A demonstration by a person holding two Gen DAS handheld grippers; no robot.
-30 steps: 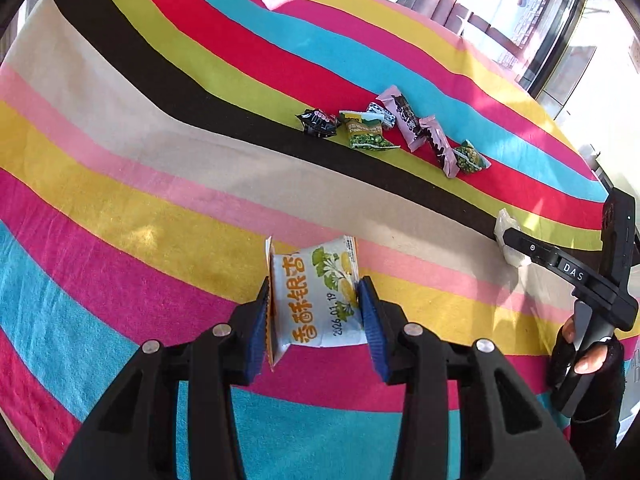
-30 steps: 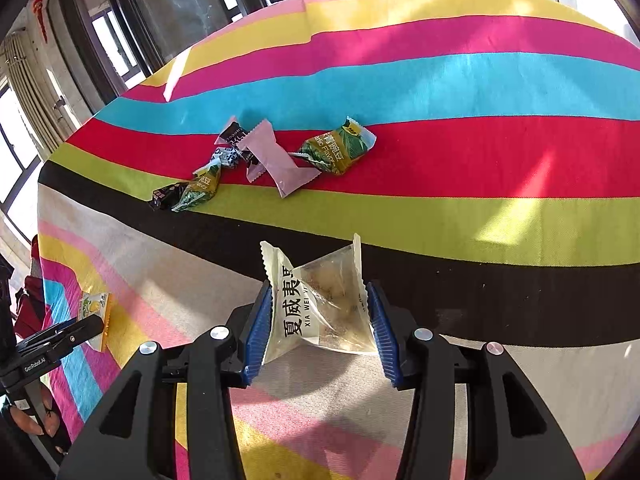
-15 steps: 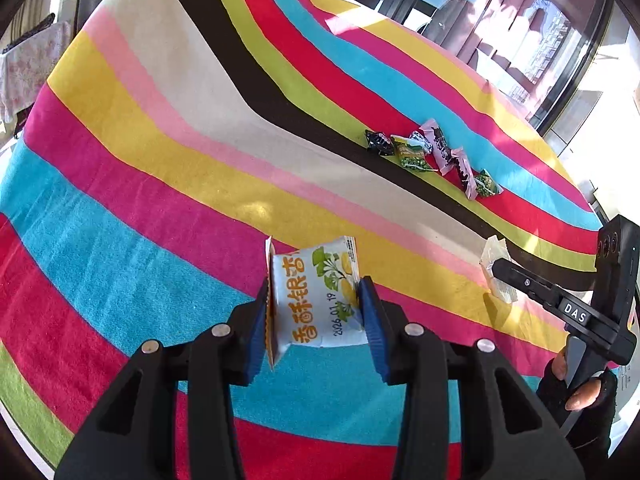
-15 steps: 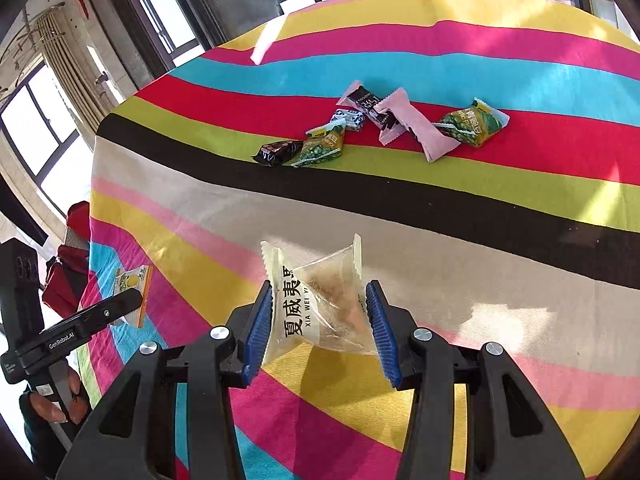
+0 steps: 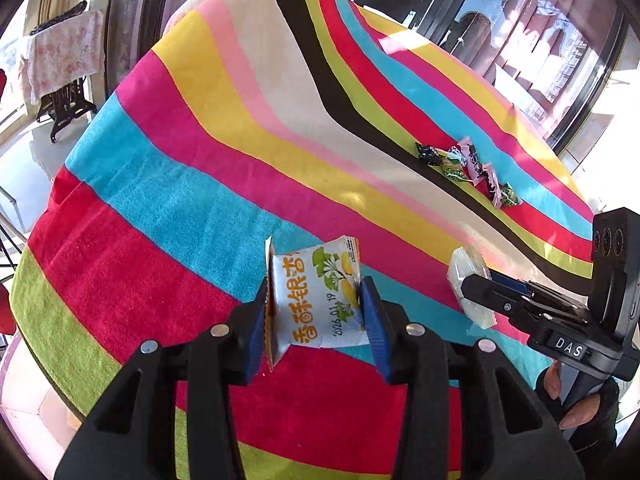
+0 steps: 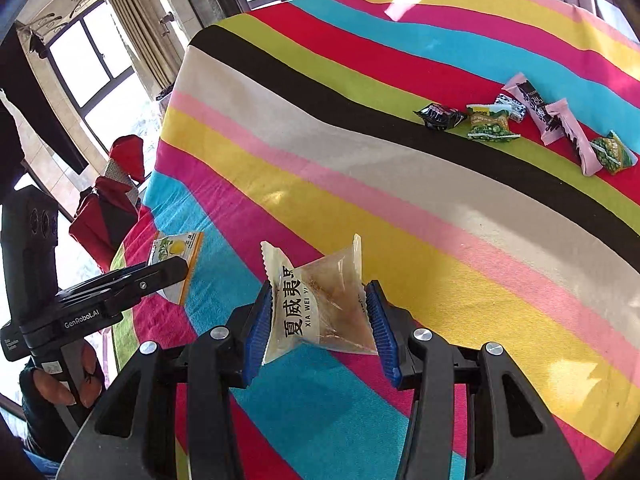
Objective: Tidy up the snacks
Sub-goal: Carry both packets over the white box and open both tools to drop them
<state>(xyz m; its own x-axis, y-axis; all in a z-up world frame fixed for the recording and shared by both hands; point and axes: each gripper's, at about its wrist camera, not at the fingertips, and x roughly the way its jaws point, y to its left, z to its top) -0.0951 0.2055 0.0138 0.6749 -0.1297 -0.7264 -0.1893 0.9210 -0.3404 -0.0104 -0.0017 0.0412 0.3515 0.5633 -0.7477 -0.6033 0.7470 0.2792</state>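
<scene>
Both claws are drawing back toward the table's (image 5: 168, 184) near edge, left claw (image 5: 316, 312) clenching the ginkgo packet (image 5: 316, 296), right claw (image 6: 320, 320) gripping the clear packet (image 6: 320, 300); both should be lowering flat before releasing

1. The white ginkgo snack packet (image 5: 316, 300) has its side edges hidden behind the blue pads (image 5: 374, 328).
2. Beyond it, printing on the row of small snacks (image 5: 466, 162) is too small to read.
3. The clear snack packet (image 6: 320, 304) has its lower corners covered by pads (image 6: 380, 328).
</scene>
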